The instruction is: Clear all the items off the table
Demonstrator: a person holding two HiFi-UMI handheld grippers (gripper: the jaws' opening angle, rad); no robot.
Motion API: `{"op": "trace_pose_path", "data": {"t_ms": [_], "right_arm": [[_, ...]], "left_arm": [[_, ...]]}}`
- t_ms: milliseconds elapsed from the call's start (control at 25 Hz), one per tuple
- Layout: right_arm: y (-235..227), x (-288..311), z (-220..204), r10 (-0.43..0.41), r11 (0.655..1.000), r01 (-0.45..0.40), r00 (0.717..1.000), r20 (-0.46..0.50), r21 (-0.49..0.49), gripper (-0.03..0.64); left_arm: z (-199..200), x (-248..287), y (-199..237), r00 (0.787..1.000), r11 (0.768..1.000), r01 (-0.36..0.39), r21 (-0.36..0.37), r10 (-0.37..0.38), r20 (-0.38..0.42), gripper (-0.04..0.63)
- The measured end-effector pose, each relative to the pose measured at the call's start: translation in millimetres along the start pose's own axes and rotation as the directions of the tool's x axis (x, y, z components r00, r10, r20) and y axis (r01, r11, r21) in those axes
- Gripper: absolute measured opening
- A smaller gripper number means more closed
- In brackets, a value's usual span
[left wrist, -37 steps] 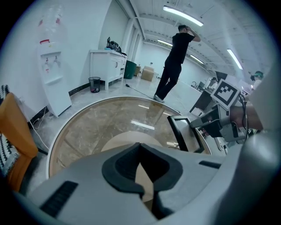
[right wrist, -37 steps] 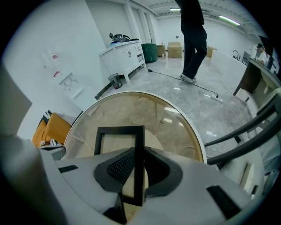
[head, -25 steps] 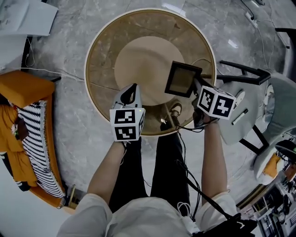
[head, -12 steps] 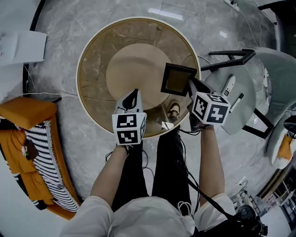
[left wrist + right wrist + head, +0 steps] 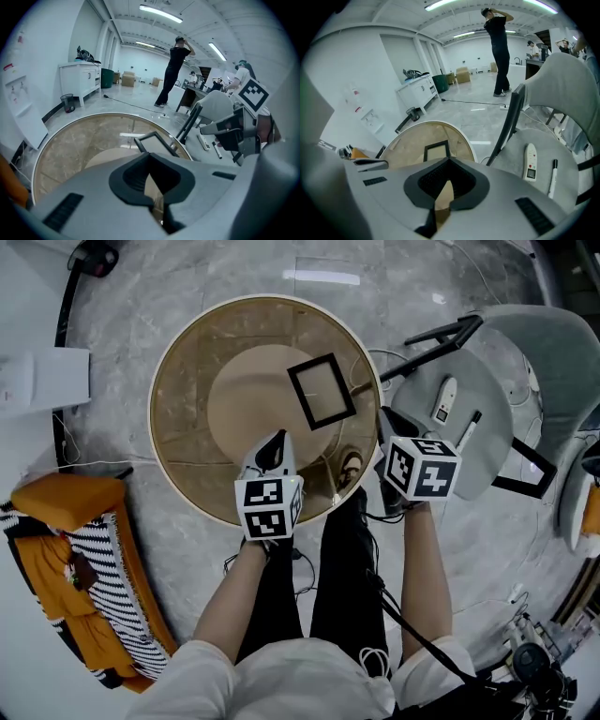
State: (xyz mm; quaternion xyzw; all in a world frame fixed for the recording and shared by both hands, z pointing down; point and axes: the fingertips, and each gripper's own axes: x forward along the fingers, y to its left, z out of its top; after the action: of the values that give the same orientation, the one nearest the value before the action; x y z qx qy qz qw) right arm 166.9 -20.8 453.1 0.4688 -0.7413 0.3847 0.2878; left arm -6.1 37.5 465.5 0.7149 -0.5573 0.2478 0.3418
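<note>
A black picture frame (image 5: 322,392) lies flat on the round glass table (image 5: 167,418), right of its middle; it also shows in the left gripper view as the frame (image 5: 154,142) and in the right gripper view as the frame (image 5: 437,150). My right gripper (image 5: 387,418) hangs just off the table's right edge, apart from the frame. Its jaws have just been closing and now stand shut with nothing between them (image 5: 446,182). My left gripper (image 5: 273,444) is over the table's near edge, shut and empty (image 5: 151,169).
A grey chair (image 5: 487,381) stands right of the table with a white handheld device (image 5: 442,399) and a pen (image 5: 469,428) on its seat. An orange and striped cushion pile (image 5: 70,549) lies on the floor at left. A person (image 5: 172,70) stands far off.
The right gripper held the picture frame tilted over the table's right side; the frame now lies flat on the table and that gripper has drawn away to the right. Both hands shifted.
</note>
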Motion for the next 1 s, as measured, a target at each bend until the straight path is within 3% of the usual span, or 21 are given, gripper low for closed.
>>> {"op": "trace_pose_path", "data": {"t_ms": [240,600,720,1000], "right_arm": [[5.4,17.0,-11.3,0.013,0.999,-0.012,1.0,-0.024,0.037,0.021],[16.7,54.0,-24.3,0.033,0.999,-0.033,0.995,-0.099,0.004,0.026],[22.5,65.0,-25.9,0.043,0.999,-0.045,0.991,-0.124,-0.019,0.081],[21.4,93.1,-32.3,0.034,0.996,-0.049,0.982,-0.187,-0.077,0.121]], "left_arm": [[0.1,0.6,6.8,1.0,1.0,-0.002,0.021,0.002,-0.002,0.0],[-27.4,0.2,42.5,0.998,0.997,-0.061,-0.057,0.059,-0.033,0.0],[-36.5,-1.4,54.3,0.996,0.993,-0.081,-0.08,0.078,-0.046,0.0],[-46.3,3.2,74.2,0.992,0.987,-0.112,-0.117,0.105,-0.067,0.0]]}}
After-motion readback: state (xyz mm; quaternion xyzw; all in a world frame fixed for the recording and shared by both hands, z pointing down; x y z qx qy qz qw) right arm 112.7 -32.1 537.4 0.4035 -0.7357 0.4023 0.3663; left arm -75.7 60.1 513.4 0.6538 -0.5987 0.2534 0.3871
